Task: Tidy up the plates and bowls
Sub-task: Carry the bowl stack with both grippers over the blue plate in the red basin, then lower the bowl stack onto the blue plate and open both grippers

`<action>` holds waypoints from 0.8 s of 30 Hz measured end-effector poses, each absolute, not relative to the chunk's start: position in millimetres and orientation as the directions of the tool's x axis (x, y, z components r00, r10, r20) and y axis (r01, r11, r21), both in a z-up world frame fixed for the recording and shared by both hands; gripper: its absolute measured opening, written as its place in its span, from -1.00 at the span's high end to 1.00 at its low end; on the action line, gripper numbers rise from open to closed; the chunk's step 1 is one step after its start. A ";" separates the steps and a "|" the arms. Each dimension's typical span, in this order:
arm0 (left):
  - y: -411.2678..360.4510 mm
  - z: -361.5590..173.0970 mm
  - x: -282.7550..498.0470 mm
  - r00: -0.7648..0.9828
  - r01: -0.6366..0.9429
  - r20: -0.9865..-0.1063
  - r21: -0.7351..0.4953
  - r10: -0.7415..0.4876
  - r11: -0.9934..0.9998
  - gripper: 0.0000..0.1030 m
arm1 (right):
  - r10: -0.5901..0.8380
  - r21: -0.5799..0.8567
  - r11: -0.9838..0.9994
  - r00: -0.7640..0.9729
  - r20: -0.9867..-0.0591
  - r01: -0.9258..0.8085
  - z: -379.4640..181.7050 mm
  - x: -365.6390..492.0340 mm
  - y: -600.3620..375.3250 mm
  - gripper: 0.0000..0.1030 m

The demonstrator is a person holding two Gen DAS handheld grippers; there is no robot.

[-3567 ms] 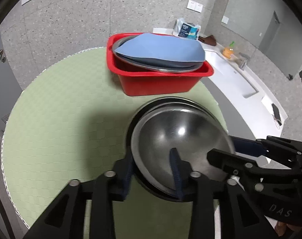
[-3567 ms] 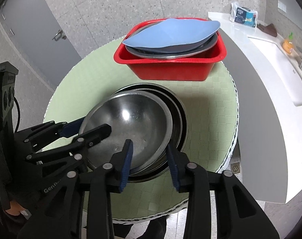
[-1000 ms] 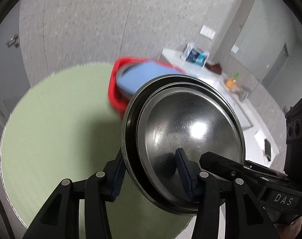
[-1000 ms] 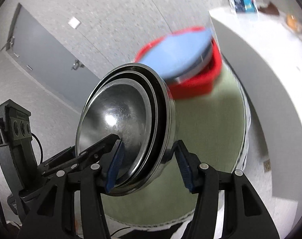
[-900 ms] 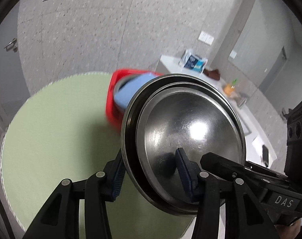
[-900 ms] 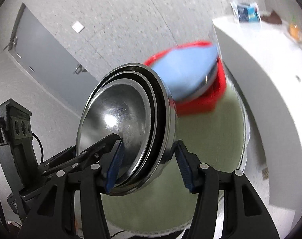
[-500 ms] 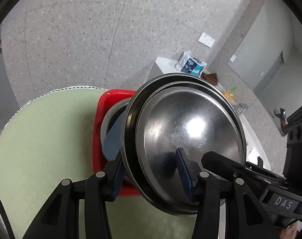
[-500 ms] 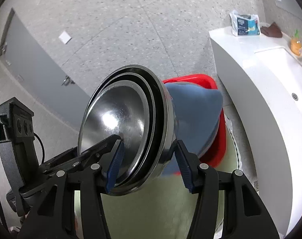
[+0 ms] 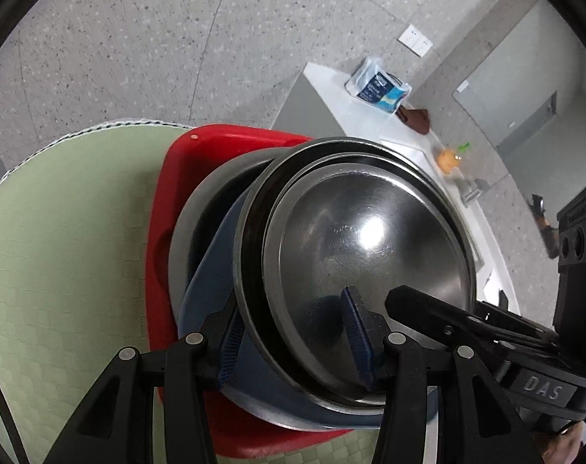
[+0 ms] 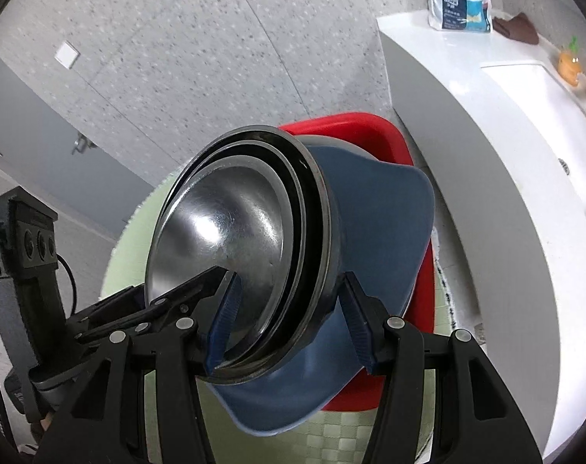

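Both grippers clamp the stack of steel bowls (image 9: 366,255) by opposite rims, left gripper (image 9: 296,342) and right gripper (image 10: 289,321), holding it tilted just ahead of them over the red tub (image 9: 165,208). The tub already holds a blue plate (image 10: 381,208) on other dishes. If one side lowers faster, I reckon the nested bowls could slide apart or tip that plate.

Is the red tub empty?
No, the red tub already holds a blue plate and a metal dish beneath it.
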State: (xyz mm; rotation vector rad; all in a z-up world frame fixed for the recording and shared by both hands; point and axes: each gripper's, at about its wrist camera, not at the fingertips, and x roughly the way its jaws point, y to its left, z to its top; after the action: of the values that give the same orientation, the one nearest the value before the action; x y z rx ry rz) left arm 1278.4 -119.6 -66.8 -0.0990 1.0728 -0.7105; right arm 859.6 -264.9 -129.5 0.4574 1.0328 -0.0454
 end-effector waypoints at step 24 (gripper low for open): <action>-97.0 -45.3 1205.1 0.434 0.479 -0.729 -0.311 -0.530 0.820 -0.75 | 0.130 0.334 0.913 0.607 -0.784 0.234 -99.4 837.3 -271.8 -0.45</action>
State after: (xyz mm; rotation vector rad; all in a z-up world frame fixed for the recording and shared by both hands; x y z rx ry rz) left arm 1205.1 -97.0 -45.3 -0.0605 0.9294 -0.6290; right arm 837.3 -271.8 -99.4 0.4310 0.9241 -0.0622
